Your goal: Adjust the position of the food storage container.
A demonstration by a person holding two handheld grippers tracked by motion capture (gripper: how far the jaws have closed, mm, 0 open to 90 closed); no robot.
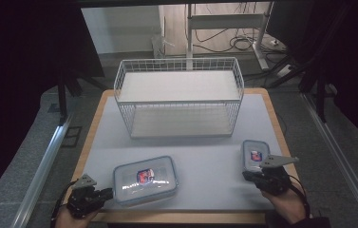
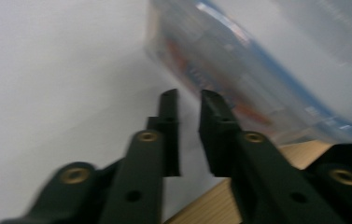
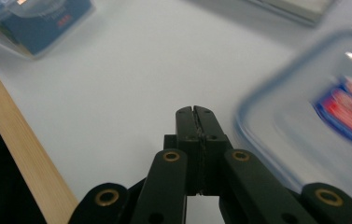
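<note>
Large container (image 1: pixel 145 179), clear with a blue-rimmed lid and a red-and-blue label, lies flat on the white mat (image 1: pixel 205 152) just to the right of the left gripper (image 1: pixel 106 194). In the left gripper view the container's corner (image 2: pixel 257 70) sits just ahead and to the right of the jaw tips, close to the right jaw; contact cannot be told through the blur. The jaws there stand almost together, a narrow slit between them, nothing in the slit.

Small container (image 1: pixel 255 154), same kind of lid and label, lies flat directly ahead of the right gripper (image 1: pixel 249 175), very near its tips. In the right gripper view this container (image 3: pixel 323 116) is to the right of the jaws and beside them, blurred. The right gripper (image 3: pixel 195 112) has its jaws pressed fully together, nothing held. Far ahead and to the left of it in that view, the large container (image 3: pixel 33 18) shows at the top corner.

Farther out, beyond both grippers, a white wire basket (image 1: pixel 179 95) stands upright on the mat, well apart from both containers. The mat covers a wooden table (image 1: pixel 91 123), whose edge shows beside each gripper. Each gripper sits in a hand at the near edge.
</note>
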